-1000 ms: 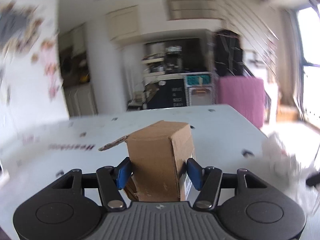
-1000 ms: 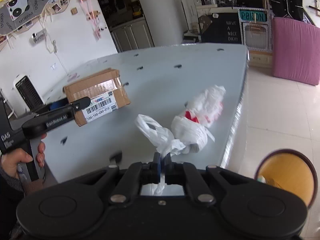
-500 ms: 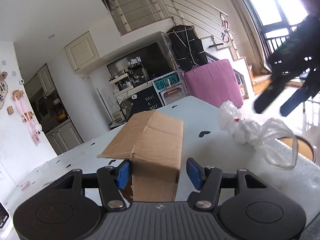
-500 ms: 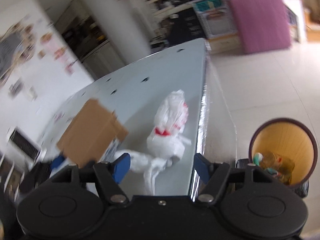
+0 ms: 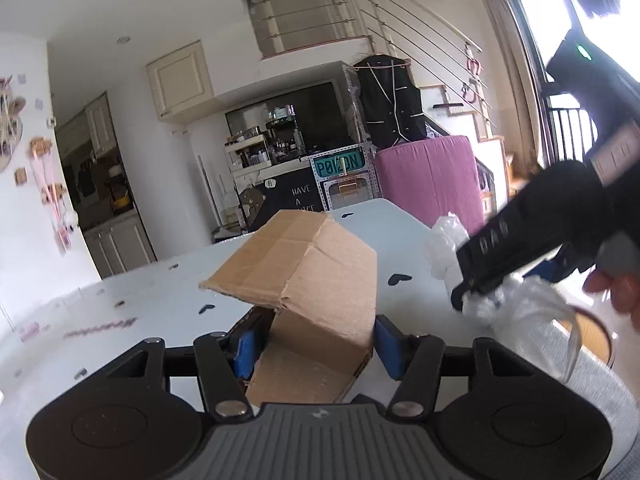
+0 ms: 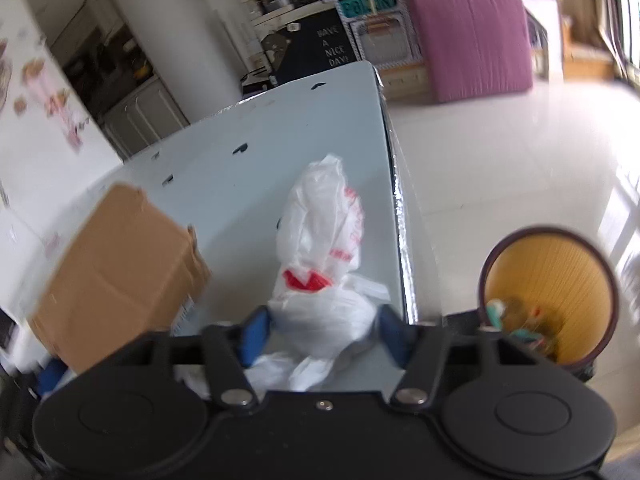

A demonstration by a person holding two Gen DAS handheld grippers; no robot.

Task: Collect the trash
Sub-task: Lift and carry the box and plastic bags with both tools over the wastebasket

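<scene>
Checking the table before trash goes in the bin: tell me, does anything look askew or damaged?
The cardboard box sits tilted between the left tongs, one flap loose with a ragged edge. The white plastic bag lies crumpled near the table edge.

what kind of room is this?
Likely a lived-in home, open-plan with a loft: kitchen cabinets, a staircase railing, a jacket on a rack, and a bin beside the table.

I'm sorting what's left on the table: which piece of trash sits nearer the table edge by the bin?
The white plastic bag with red print; it lies along the table edge beside the bin. The cardboard box sits farther in.
</scene>
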